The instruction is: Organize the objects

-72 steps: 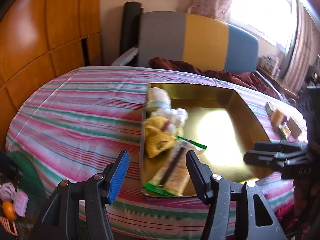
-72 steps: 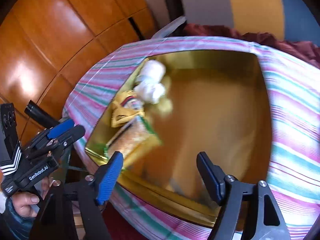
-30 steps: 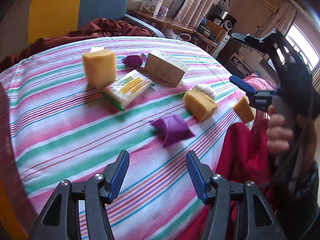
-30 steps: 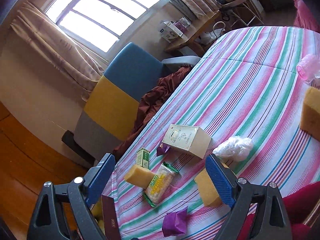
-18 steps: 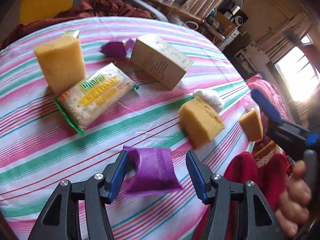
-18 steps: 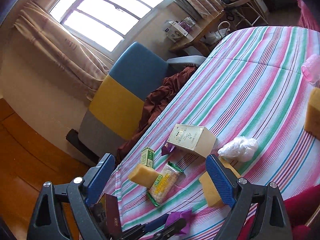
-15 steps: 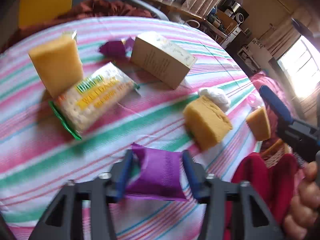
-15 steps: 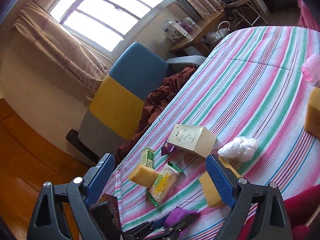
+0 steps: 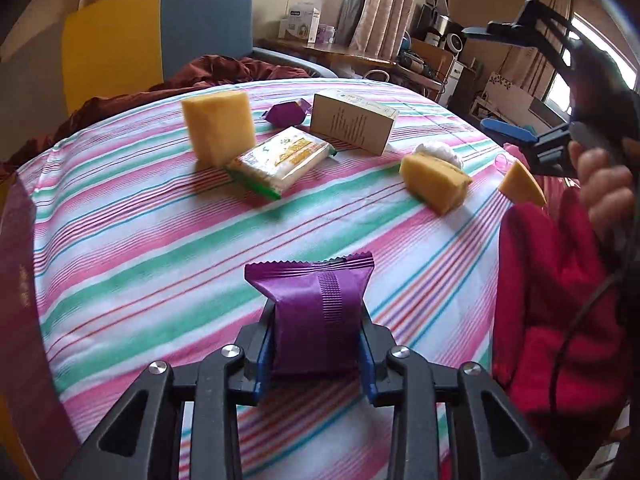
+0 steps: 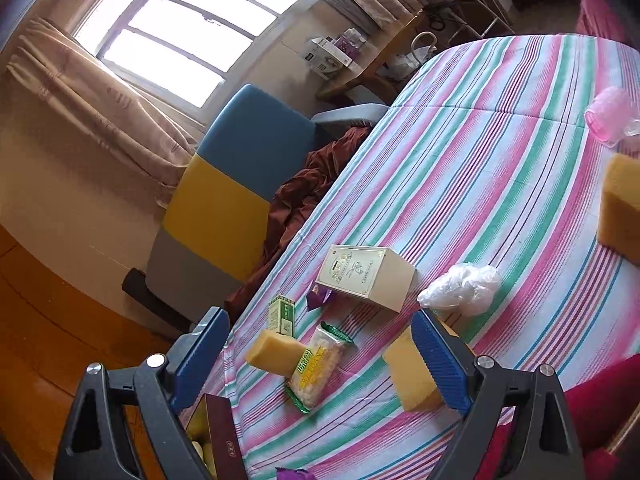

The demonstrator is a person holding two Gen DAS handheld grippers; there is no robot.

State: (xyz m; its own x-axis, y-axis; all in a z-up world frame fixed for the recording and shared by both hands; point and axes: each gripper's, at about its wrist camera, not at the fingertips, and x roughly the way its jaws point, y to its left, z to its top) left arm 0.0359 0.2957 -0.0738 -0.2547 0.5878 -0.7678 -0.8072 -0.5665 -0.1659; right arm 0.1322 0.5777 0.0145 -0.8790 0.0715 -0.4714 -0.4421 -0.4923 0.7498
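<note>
While the left gripper (image 9: 318,346) is clamping the purple packet (image 9: 316,312) by its sides, it's looking light and crinkly; the right gripper (image 10: 320,354) is hanging open.

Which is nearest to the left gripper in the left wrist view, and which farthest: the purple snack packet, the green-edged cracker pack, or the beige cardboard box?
1. Purple snack packet: between the jaws of the left gripper.
2. Green-edged cracker pack: mid-table, left of centre.
3. Beige cardboard box: far side, behind the cracker pack.
</note>
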